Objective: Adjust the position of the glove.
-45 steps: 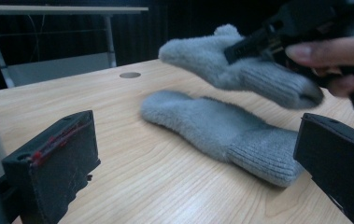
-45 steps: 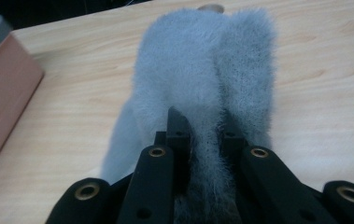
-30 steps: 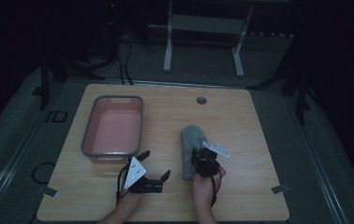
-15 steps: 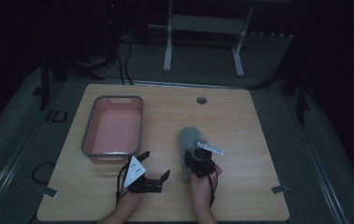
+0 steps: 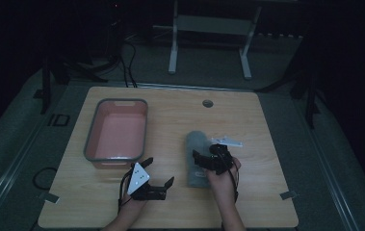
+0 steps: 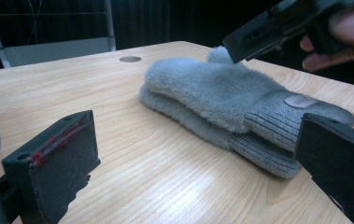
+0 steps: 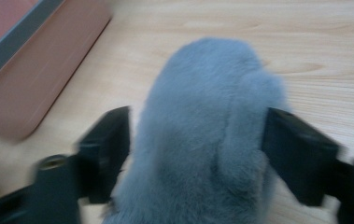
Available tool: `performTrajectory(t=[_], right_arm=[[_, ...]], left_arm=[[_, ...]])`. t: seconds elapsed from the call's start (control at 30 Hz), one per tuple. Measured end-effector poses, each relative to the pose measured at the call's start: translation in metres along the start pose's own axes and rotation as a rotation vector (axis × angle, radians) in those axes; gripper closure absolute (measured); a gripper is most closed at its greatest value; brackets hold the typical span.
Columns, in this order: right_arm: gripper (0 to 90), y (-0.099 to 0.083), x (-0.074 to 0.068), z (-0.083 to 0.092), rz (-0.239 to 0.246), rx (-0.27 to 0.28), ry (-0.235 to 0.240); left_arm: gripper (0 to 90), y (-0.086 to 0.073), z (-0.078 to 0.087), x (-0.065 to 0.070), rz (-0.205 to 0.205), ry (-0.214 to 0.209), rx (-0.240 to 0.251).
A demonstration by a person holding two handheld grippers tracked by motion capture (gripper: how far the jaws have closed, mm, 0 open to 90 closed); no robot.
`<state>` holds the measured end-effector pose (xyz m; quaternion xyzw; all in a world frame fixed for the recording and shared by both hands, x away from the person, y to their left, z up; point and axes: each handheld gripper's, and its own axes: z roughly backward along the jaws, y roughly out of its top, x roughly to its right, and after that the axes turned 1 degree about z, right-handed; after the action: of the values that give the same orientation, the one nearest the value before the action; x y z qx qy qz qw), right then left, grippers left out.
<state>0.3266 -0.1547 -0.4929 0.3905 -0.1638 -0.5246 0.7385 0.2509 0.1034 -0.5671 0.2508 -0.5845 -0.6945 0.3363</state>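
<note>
The right gripper (image 7: 195,154) has its two black jaws set wide on either side of the grey mittens (image 7: 202,140), one at each flank of the fuzzy pile; that view is blurred, so whether the pads press the fur or merely stand beside it cannot be told. In the high view the right gripper (image 5: 208,159) sits over the near half of the mittens (image 5: 195,144), the right hand (image 5: 223,175) behind it with the forearm coming up from the bottom edge, and its grey three-cornered plate pointing toward the table's right.

The left gripper (image 6: 188,158) has its jaws spread wide with nothing between them but bare wood. From above, the left gripper (image 5: 146,179) lies low at the table's near edge, angled to the right toward the mittens, the left hand (image 5: 132,204) behind it.

The left gripper view shows what the others do not: there are two mittens (image 6: 240,107) stacked one on the other, lying flat, with ribbed knit cuffs nearest the camera and a small round tag on the upper cuff. It also catches the other gripper's jaw above the pair with fingers behind it.

The high view places the mittens right of centre on the wooden table (image 5: 267,125), well apart from the pink bin (image 5: 117,132) with a grey rim at the left. The right gripper view shows a corner of that bin (image 7: 34,70) to the left of the mittens.
</note>
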Motion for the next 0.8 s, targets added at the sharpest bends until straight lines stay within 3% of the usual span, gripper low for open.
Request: performTrajectory(t=[0.07,0.13,0.33,0.5,0.57,0.7,0.8], right_arm=[[15.2,0.005,0.003,-0.001,0.032,-0.021,0.045],[15.1,0.009,0.005,-0.001,0.047,-0.009,0.072],[15.1,0.024,0.018,-0.002,0.1,-0.018,0.104],[14.2,0.034,0.027,-0.004,0.146,-0.033,0.159],[14.2,0.038,0.029,-0.007,0.17,-0.038,0.178],[14.3,0.04,0.027,-0.008,0.292,-0.037,0.133],[14.7,0.034,0.037,-0.008,0.309,-0.034,0.122]], left_arm=[[0.2,-0.001,0.001,0.0,0.002,0.002,0.0],[0.2,-0.001,0.001,-0.001,0.007,0.0,0.002],[0.2,-0.003,0.002,-0.002,0.001,-0.023,0.001],[0.2,-0.004,0.001,-0.001,0.04,-0.029,-0.008],[0.2,-0.004,0.001,-0.001,0.037,-0.022,-0.008],[0.2,-0.004,0.002,-0.001,0.033,-0.003,-0.001],[0.2,-0.004,0.003,-0.001,0.03,-0.006,0.002]])
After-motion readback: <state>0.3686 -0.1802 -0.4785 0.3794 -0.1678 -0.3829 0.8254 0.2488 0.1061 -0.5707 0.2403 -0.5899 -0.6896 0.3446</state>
